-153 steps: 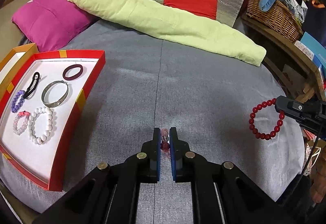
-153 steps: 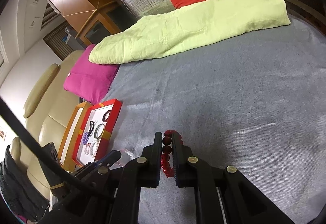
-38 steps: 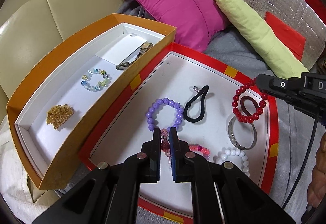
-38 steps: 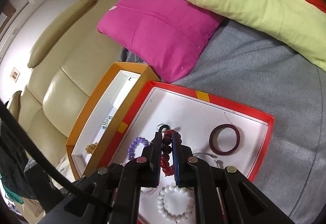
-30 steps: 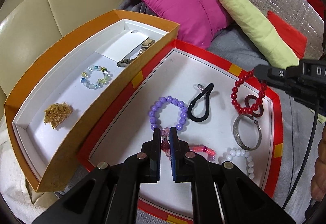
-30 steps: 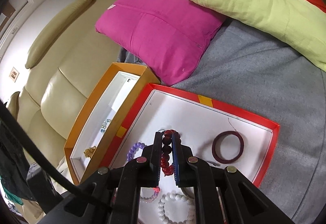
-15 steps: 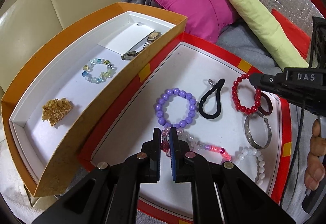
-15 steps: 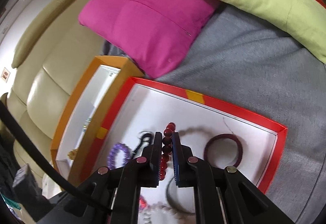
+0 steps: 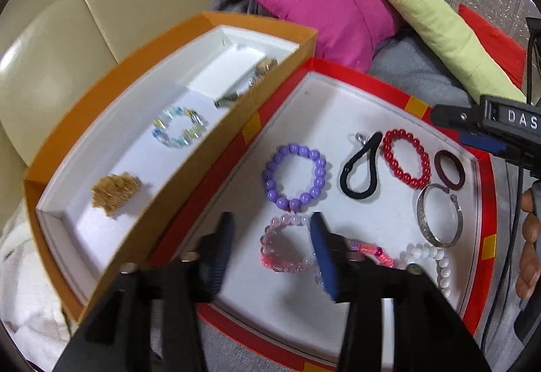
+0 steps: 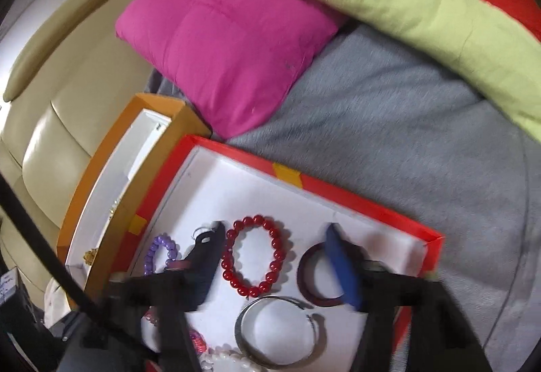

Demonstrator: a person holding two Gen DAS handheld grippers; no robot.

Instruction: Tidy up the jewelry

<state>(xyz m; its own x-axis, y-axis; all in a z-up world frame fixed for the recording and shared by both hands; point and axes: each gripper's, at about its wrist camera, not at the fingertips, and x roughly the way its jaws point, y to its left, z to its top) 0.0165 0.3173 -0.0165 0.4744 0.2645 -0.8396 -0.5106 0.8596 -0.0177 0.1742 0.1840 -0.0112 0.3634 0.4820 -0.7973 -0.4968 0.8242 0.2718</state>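
The left gripper (image 9: 270,230) is seen with jaws just opened, parted around a pink-and-clear beaded bracelet (image 9: 282,245) lying free on the white floor of the red-rimmed tray (image 9: 341,69). The right gripper (image 10: 274,236) has likewise just opened; a glossy red beaded bracelet (image 10: 257,255) lies released between its fingers, beside a maroon ring (image 10: 314,277).

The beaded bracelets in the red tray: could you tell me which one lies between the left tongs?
The pale pink bracelet lies flat between the open left tongs, just below the purple bracelet; the red bracelet and white bracelet lie further right.
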